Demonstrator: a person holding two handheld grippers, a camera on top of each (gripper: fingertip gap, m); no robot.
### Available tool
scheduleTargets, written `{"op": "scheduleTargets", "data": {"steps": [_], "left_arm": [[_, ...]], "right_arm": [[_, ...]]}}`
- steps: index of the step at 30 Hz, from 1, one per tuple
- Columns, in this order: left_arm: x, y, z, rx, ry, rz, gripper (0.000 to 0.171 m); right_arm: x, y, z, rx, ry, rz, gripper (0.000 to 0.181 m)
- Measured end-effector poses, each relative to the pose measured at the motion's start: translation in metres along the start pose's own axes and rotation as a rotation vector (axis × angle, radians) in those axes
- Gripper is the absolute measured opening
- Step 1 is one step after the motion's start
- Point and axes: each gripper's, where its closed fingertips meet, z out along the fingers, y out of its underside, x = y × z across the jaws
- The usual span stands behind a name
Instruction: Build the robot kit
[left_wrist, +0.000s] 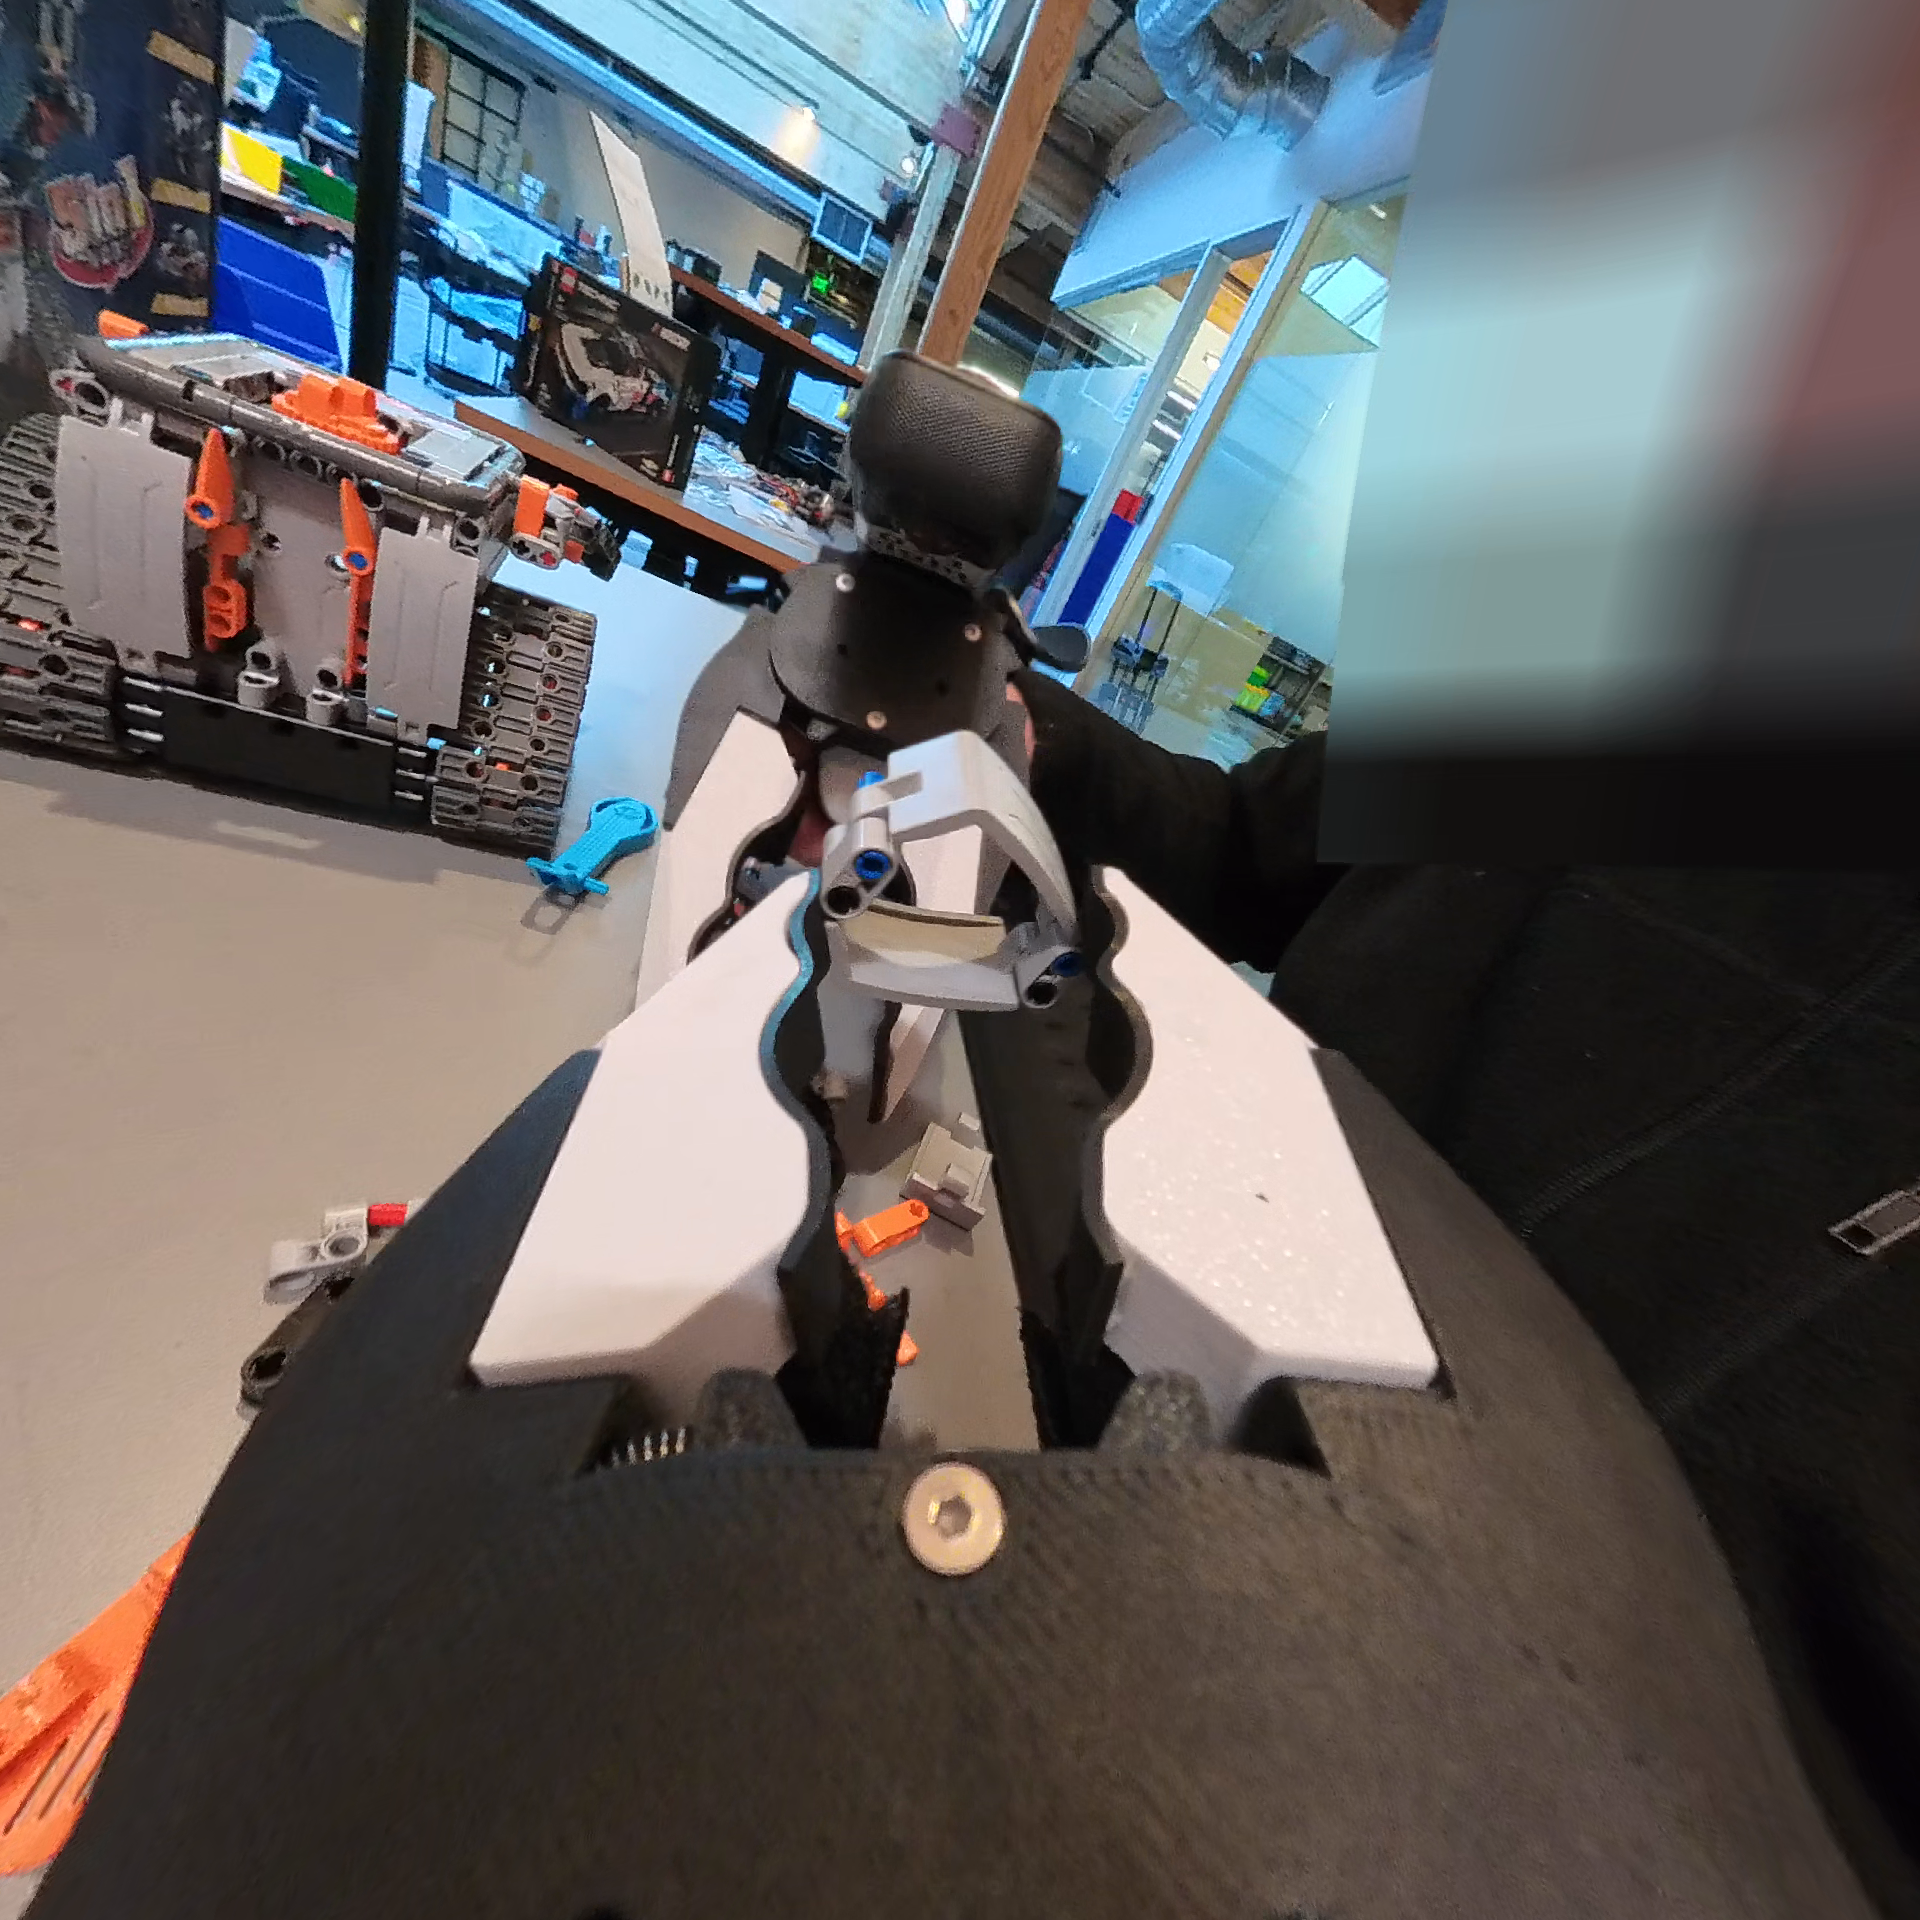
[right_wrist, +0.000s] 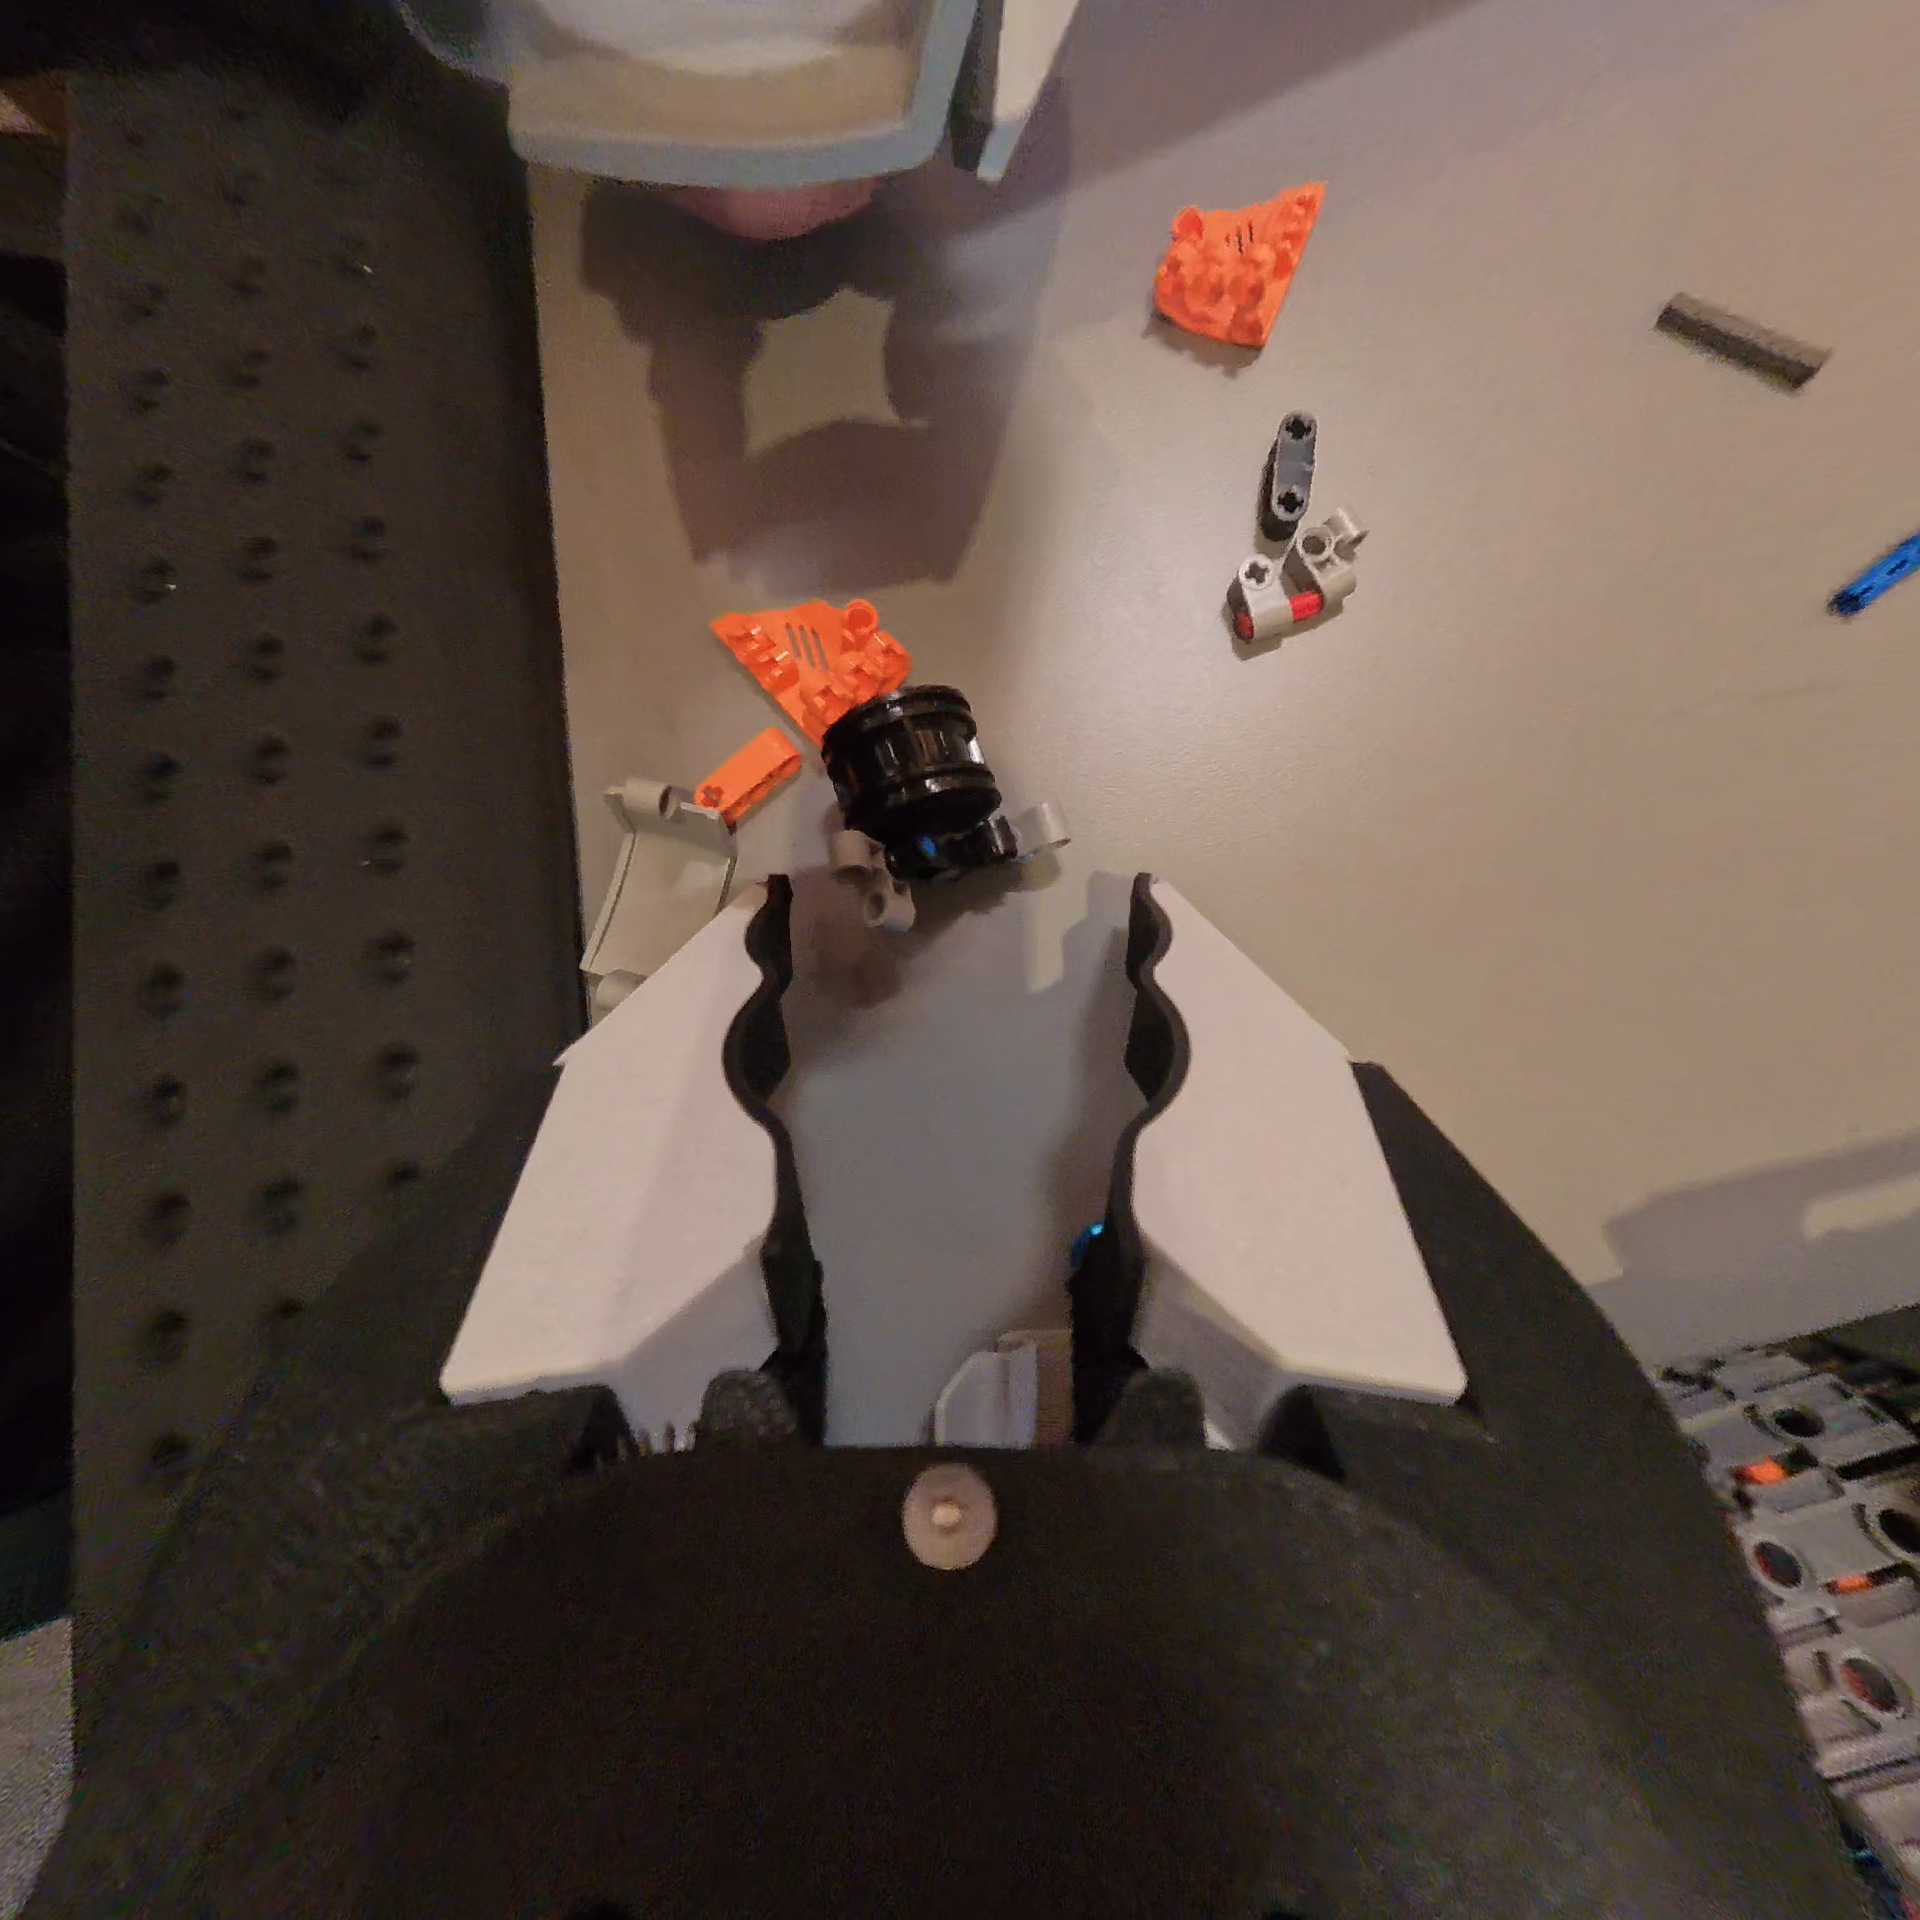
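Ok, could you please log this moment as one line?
left gripper: shut on grey curved panel | right gripper: open above table | tips near black wheel hub

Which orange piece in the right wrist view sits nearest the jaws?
The small orange beam, beside the grey curved panel. The orange wedge plate behind the black wheel hub lies farther, and the other orange plate is farthest.

Grey table (right_wrist: 1507, 831) with scattered orange plates (right_wrist: 1236, 265), black wheel (right_wrist: 909, 764), tracked model (left_wrist: 270, 582).

Two orange wedge plates (right_wrist: 1236, 265), one black wheel (right_wrist: 909, 764)
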Motion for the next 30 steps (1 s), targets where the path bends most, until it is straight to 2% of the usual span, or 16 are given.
{"op": "scheduleTargets", "data": {"steps": [7, 14, 17, 24, 30], "left_arm": [[0.006, -0.007, -0.003, 0.037, 0.045, 0.011, 0.047], [0.006, -0.005, -0.004, 0.024, 0.039, 0.019, 0.046], [0.005, -0.004, -0.004, 0.022, 0.034, 0.022, 0.046], [0.003, 0.003, 0.0, -0.02, -0.006, 0.087, 0.046], [-0.001, 0.0, 0.003, 0.004, -0.003, 0.057, 0.046]], "right_arm": [[-0.001, -0.003, 0.01, -0.017, -0.052, -0.054, 0.063], [-0.002, -0.003, 0.015, -0.01, -0.055, -0.083, 0.047], [-0.001, -0.004, 0.015, -0.001, -0.046, -0.08, 0.047], [0.001, -0.008, 0.005, 0.047, -0.017, -0.089, 0.046], [0.005, -0.017, -0.015, 0.128, 0.05, -0.117, 0.046]]}}
